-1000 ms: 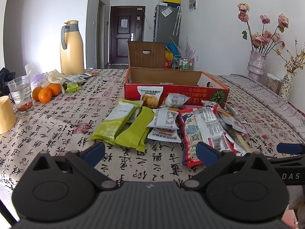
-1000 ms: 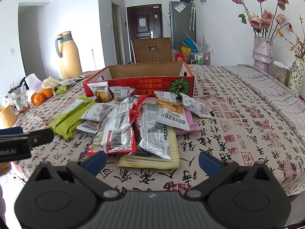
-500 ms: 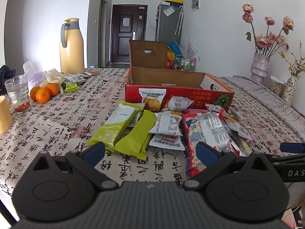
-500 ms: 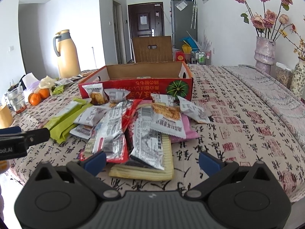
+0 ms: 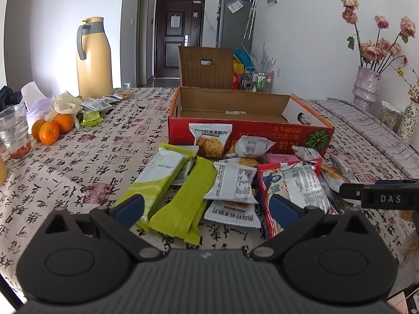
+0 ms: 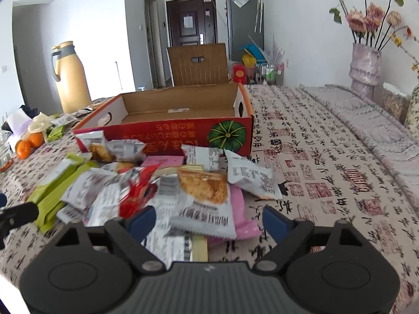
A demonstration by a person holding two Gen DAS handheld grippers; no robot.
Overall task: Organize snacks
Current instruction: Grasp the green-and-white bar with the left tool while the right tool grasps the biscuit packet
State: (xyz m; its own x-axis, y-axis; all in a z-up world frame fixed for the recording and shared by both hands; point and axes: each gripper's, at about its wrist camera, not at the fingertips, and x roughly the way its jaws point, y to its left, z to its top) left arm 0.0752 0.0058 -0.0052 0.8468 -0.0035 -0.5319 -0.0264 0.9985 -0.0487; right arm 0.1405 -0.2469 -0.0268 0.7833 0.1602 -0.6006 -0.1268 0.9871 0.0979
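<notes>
a heap of shiny snack packets (image 6: pixel 199 191) lies on the table with the cloth covered in black writing (image 6: pixel 327 162). at twelve o'clock from the heap, right up against it, sits the open red cardboard box (image 5: pixel 251 130), with only a small paper slip showing on its floor. two long green wrapped bars (image 5: pixel 172 191) lie at the nine o'clock side of the heap.

the right gripper (image 6: pixel 209 219) has its blue-tipped jaws apart. they have just been closing in. a white packet with a picture of a golden biscuit (image 6: pixel 203 204) lies between them, and the tips do not squeeze it.

the left gripper (image 5: pixel 207 204) hangs over the green bars with jaws spread wide, pinching nothing.

three small oranges (image 5: pixel 51 128) and a tall yellow jug (image 5: pixel 94 60) stand off at ten o'clock.
</notes>
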